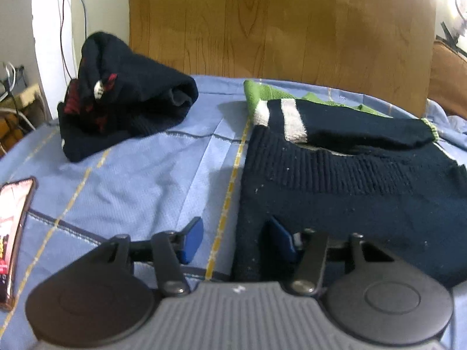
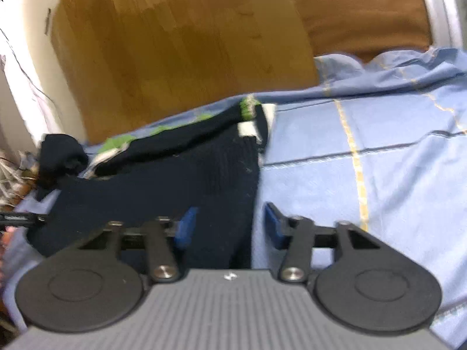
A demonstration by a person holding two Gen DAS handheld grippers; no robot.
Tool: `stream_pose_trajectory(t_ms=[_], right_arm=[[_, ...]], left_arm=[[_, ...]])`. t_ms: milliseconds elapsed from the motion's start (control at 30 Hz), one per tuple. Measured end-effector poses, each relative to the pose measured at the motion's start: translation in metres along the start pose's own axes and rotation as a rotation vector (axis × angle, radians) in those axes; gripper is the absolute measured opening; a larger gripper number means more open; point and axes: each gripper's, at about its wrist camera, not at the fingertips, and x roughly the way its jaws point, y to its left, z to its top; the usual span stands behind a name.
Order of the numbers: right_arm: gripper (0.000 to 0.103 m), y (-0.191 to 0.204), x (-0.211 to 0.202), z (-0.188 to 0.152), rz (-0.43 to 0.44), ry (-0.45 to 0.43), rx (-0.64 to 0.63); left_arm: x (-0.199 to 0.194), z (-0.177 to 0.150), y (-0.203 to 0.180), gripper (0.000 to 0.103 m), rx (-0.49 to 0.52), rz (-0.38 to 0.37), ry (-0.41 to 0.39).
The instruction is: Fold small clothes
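Navy sweater [image 1: 350, 192] lies partly folded on the bed [image 1: 131, 175], both tongs [image 1: 236, 239] [image 2: 230, 227] wide open and empty at its near corners; a second dark garment [image 1: 122, 102] waits far left.

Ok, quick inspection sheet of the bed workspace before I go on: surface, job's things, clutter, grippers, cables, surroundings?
Surface: blue bedsheet with yellow and dark stripes, lightly wrinkled.
Job's things: navy sweater lying flat, a sleeve with white stripe and green cuff folded across its top; dark bundled garment with red pattern, apart at far left.
Clutter: phone, screen lit, at the sheet's left edge.
Grippers: left gripper open, straddling the sweater's left edge; right gripper open, straddling its right edge.
Cables: thin wires hanging down the wall at left.
Surroundings: wooden headboard, brown cushion beside it.
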Motion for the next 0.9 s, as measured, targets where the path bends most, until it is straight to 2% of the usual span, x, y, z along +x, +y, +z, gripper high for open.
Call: stream_pose_trajectory(t_ms=[100, 167, 300, 333, 367, 467, 567, 667, 733, 800, 833, 867, 900], right_arm=[[0.046, -0.003, 0.006, 0.006, 0.006, 0.017, 0.015], [0.046, -0.003, -0.001, 0.018, 0.016, 0.027, -0.019], [0.047, -0.008, 0.000, 0.066, 0.120, 0.016, -0.064], [0.047, -0.007, 0.010, 0.083, 0.138, 0.017, -0.079], [0.048, -0.005, 0.022, 0.099, 0.150, 0.021, -0.100], [0.048, 0.002, 0.080, 0.142, 0.214, 0.060, -0.168], [0.049, 0.004, 0.160, 0.177, 0.256, 0.154, -0.157], [0.049, 0.010, 0.236, 0.197, 0.273, 0.259, -0.166], [0.049, 0.015, 0.272, 0.202, 0.295, 0.332, -0.166], [0.049, 0.020, 0.297, 0.201, 0.314, 0.396, -0.182], [0.050, 0.024, 0.306, 0.199, 0.317, 0.419, -0.202], [0.049, 0.027, 0.310, 0.196, 0.324, 0.435, -0.222], [0.047, 0.031, 0.314, 0.191, 0.334, 0.457, -0.247]], left_arm=[[-0.001, 0.007, 0.006, 0.054, -0.022, -0.015, 0.040], [-0.011, 0.014, 0.014, 0.053, -0.007, -0.049, 0.055], [-0.026, 0.054, 0.021, 0.065, 0.105, 0.001, -0.073], [-0.022, 0.067, 0.019, 0.071, 0.134, 0.017, -0.097], [-0.015, 0.082, 0.015, 0.078, 0.166, 0.025, -0.121], [0.028, 0.130, -0.004, 0.080, 0.245, 0.024, -0.143], [0.090, 0.176, -0.033, 0.080, 0.268, -0.035, -0.083], [0.141, 0.203, -0.065, 0.080, 0.294, -0.099, -0.038], [0.170, 0.213, -0.084, 0.080, 0.310, -0.154, 0.007], [0.193, 0.215, -0.101, 0.076, 0.344, -0.166, 0.051], [0.204, 0.214, -0.107, 0.057, 0.356, -0.164, 0.087], [0.215, 0.214, -0.110, 0.029, 0.356, -0.178, 0.142], [0.219, 0.213, -0.109, 0.020, 0.339, -0.224, 0.166]])
